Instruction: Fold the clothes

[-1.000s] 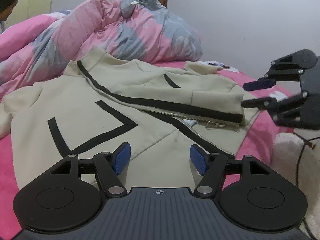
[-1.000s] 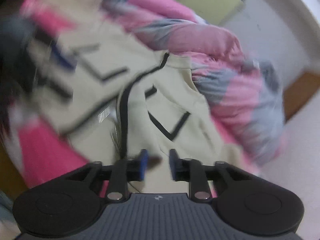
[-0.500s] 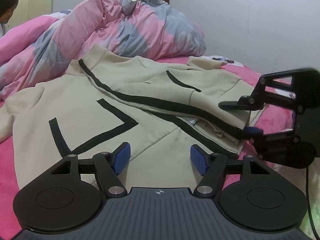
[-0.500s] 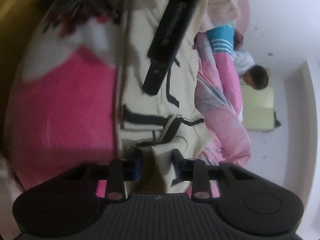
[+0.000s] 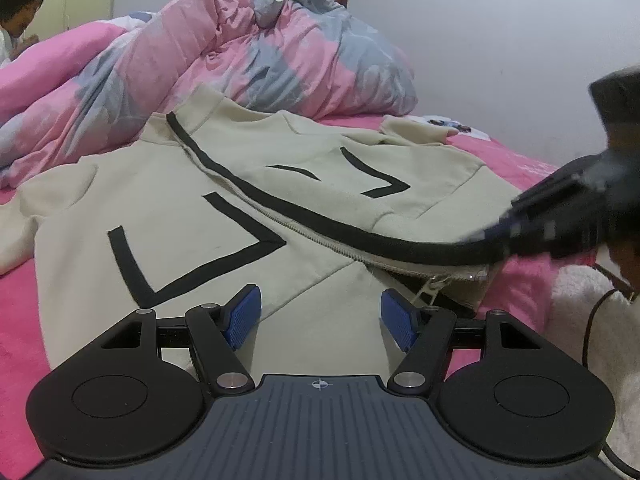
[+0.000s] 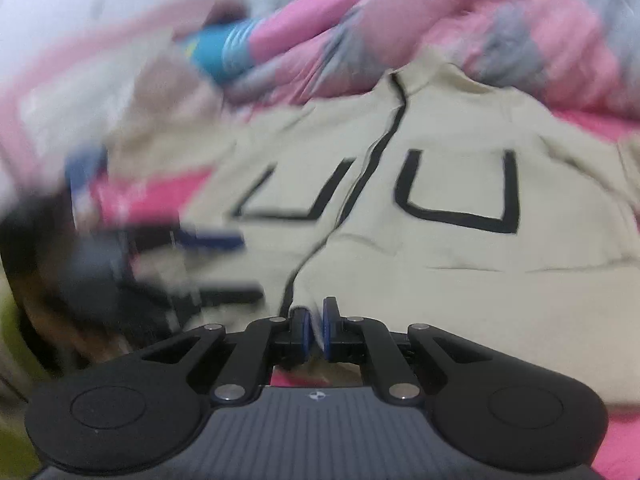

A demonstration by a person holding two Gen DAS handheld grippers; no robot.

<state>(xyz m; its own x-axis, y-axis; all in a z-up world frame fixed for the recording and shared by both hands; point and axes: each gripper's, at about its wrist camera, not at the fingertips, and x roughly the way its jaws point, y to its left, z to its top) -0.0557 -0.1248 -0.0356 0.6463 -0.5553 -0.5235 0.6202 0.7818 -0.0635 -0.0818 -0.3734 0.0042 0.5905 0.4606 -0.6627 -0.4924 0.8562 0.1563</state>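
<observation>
We've got the right gripper (image 6: 315, 330) closing on the jacket (image 5: 224, 216) hem at lower center while the left gripper (image 5: 320, 318) sits released with 2 pads over the near hem, so a thin pinch could slip and bunch the zipper side.

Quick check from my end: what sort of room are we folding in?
Most likely a bedroom. The cream zip-up jacket with black stripes lies on a bed with a bright pink sheet, and a rumpled pink-and-grey quilt is heaped against the plain white wall.
</observation>
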